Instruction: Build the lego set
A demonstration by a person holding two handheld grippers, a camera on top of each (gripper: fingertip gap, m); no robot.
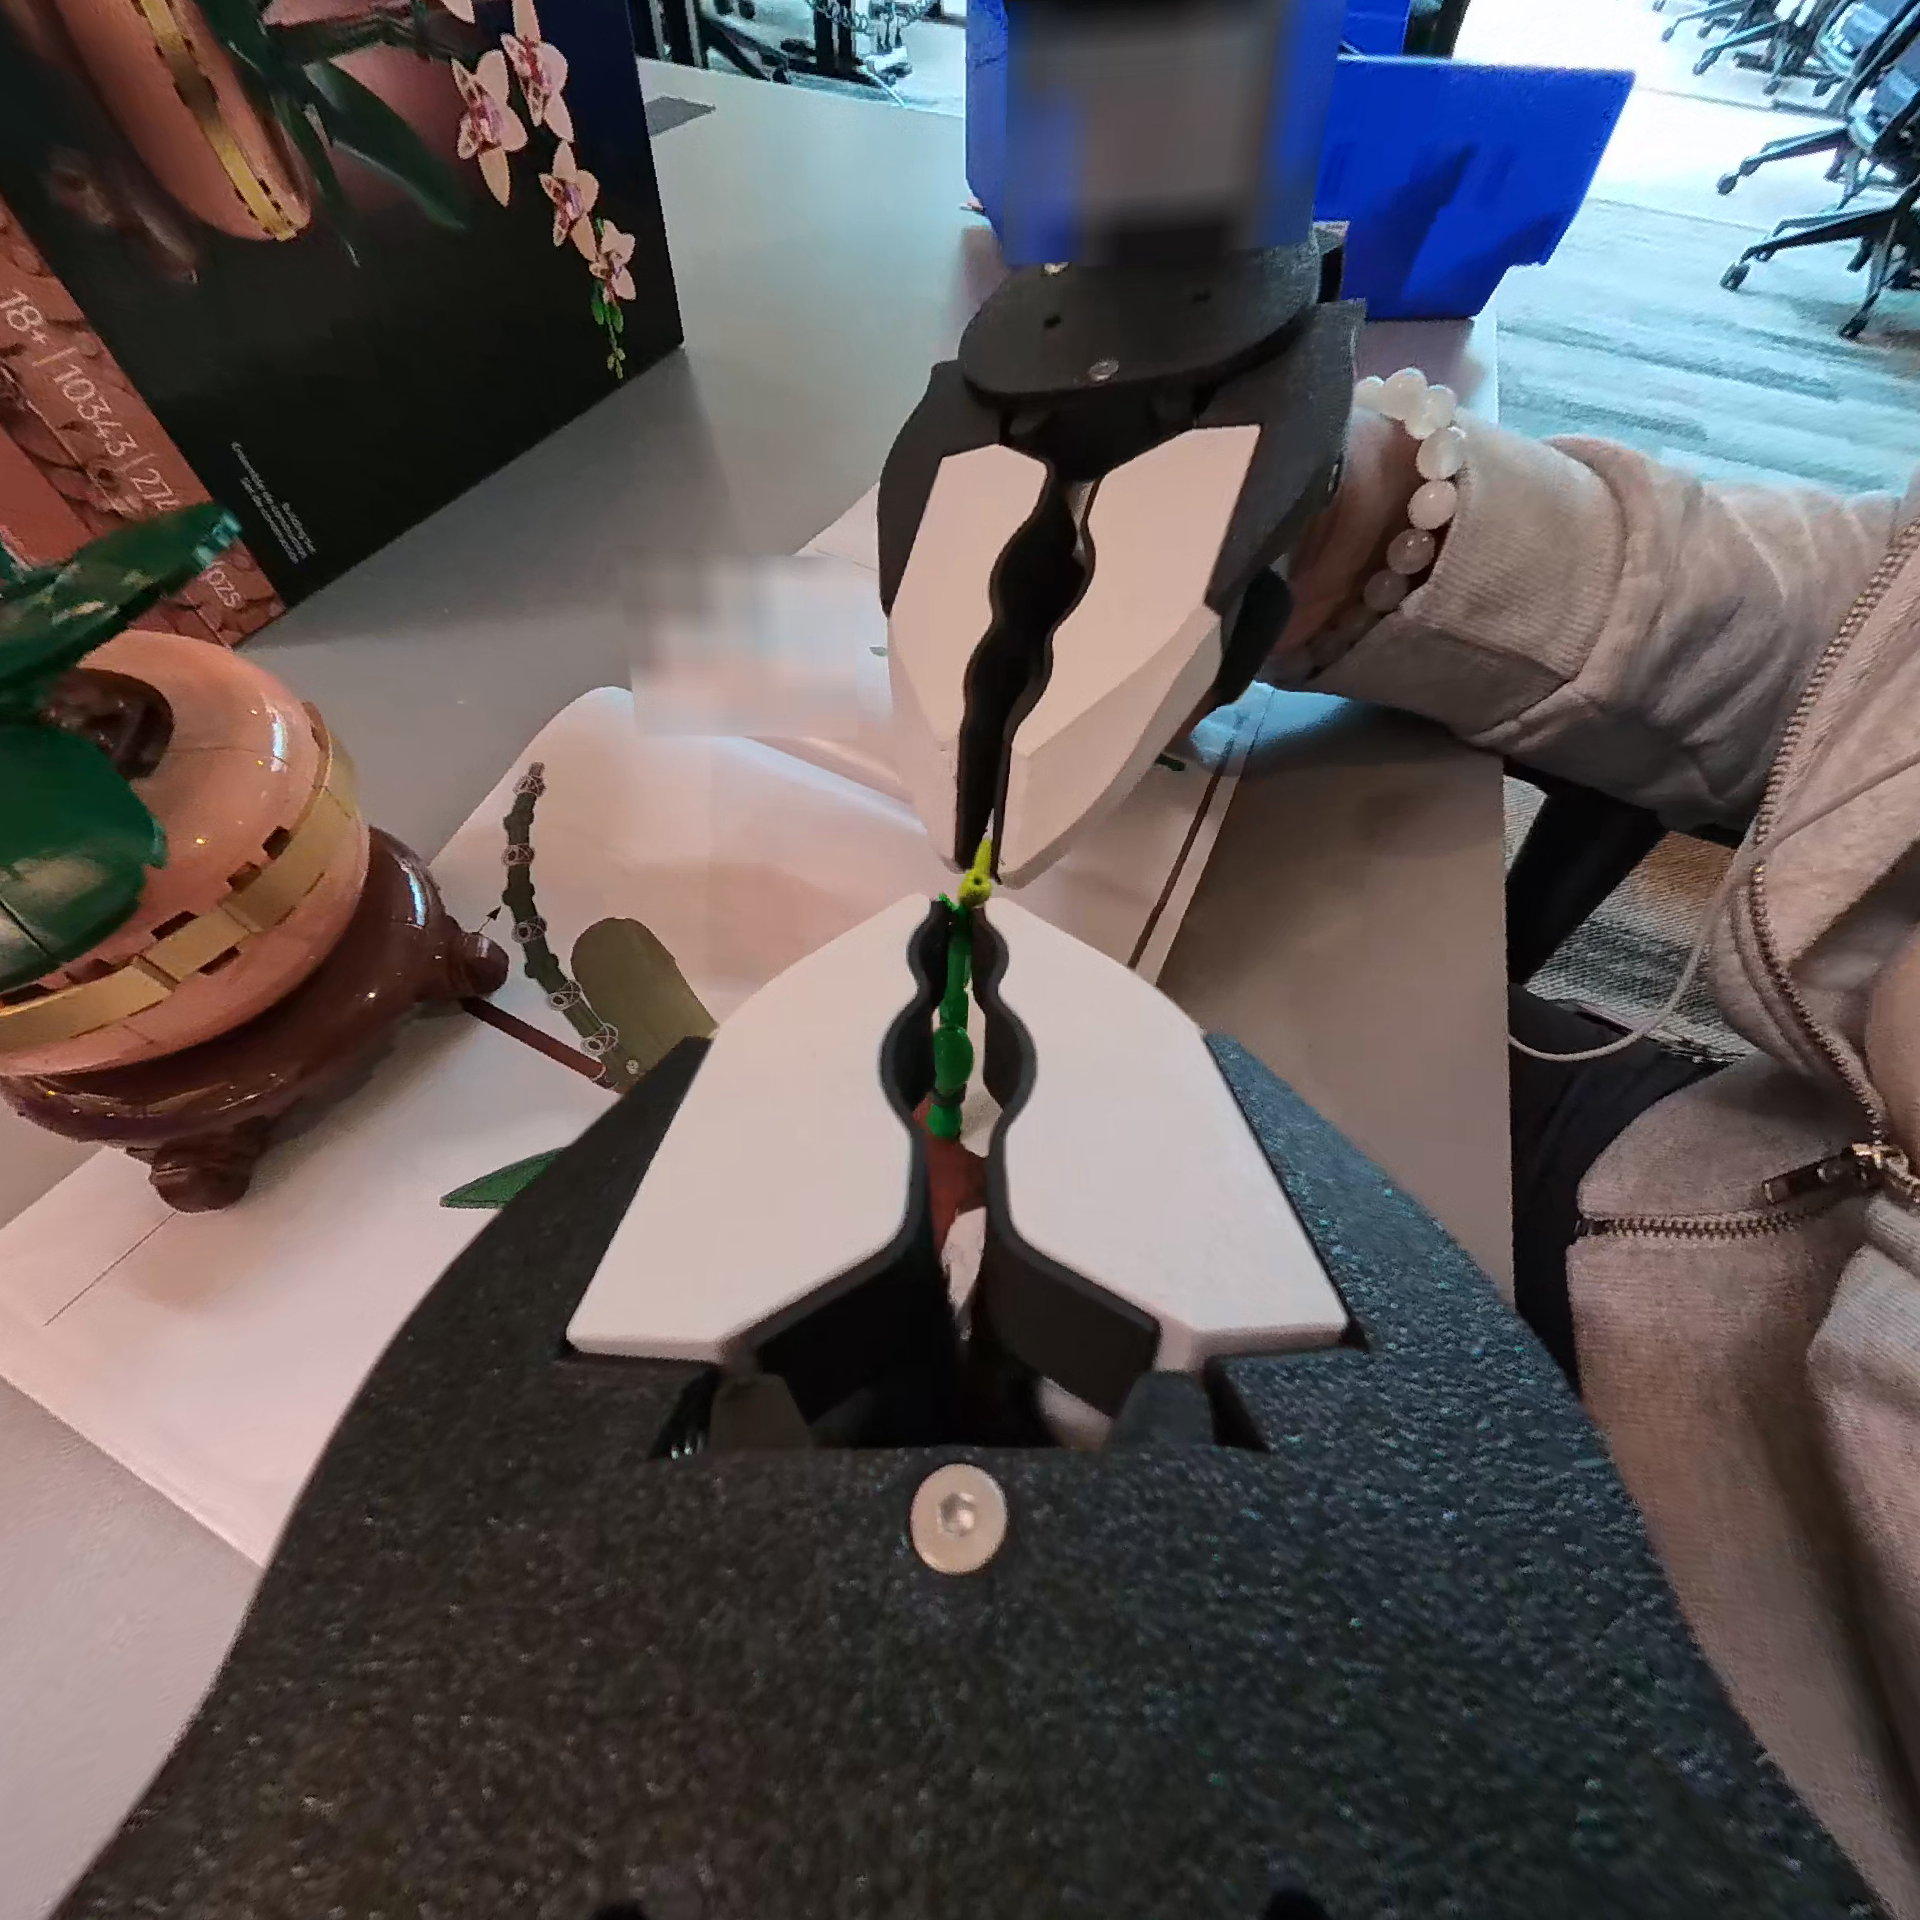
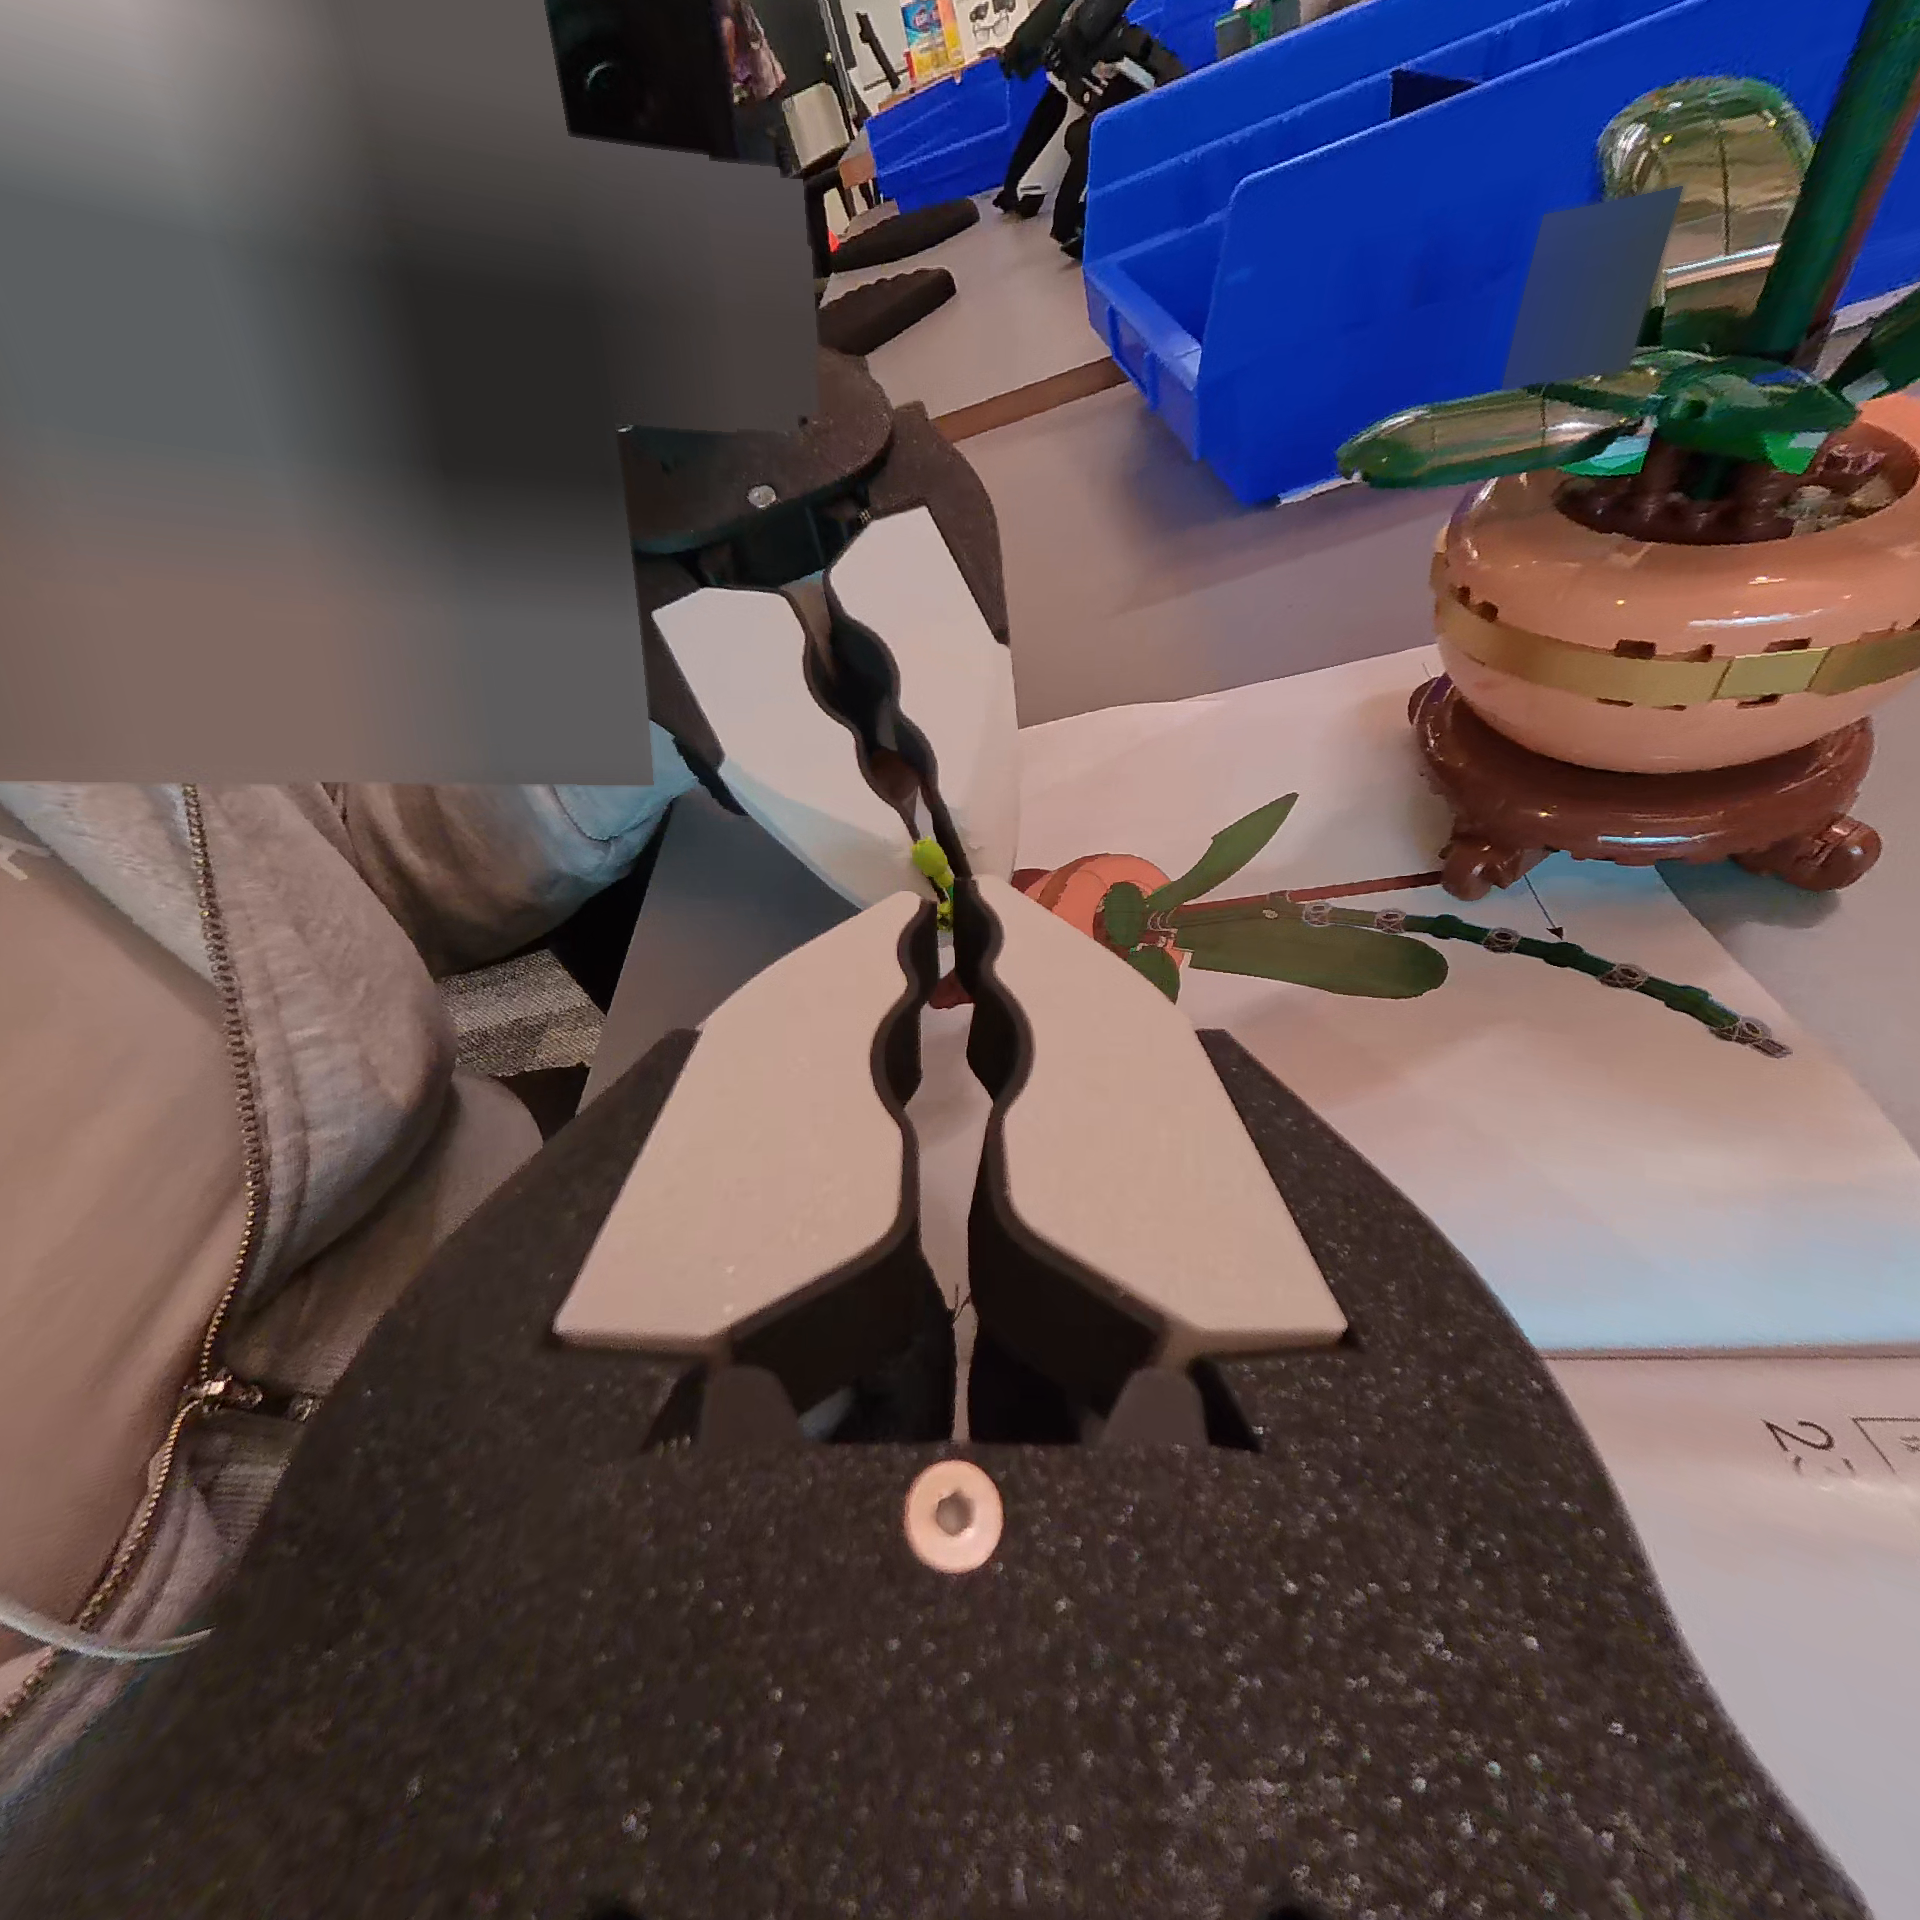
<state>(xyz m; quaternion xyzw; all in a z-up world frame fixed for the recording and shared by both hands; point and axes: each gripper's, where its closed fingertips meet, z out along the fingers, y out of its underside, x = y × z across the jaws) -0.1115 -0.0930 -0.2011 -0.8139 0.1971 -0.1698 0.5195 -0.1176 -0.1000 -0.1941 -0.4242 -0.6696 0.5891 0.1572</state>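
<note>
My left gripper [image 1: 956, 914] is shut on a green segmented stem [image 1: 952, 1029] that runs up between its fingers. My right gripper [image 1: 982, 857] faces it tip to tip and is shut on a small lime-yellow piece [image 1: 975, 883], which touches the top end of the stem. In the right wrist view my right gripper [image 2: 940, 912] is in the foreground. The lime piece [image 2: 928, 862] sits between its tips and those of the left gripper [image 2: 940, 844]. The built pink pot with a gold band and green leaves [image 1: 208, 935] stands on a brown base at the left.
The open instruction booklet [image 1: 727, 810] lies under both grippers. The set's box [image 1: 343, 312] stands at the back left. Blue bins [image 2: 1247, 312] are behind the pot [image 2: 1662, 644]. A person's grey sleeve with a bead bracelet [image 1: 1610, 623] is at the right. Both grippers' tips are close together, under 4 cm apart.
</note>
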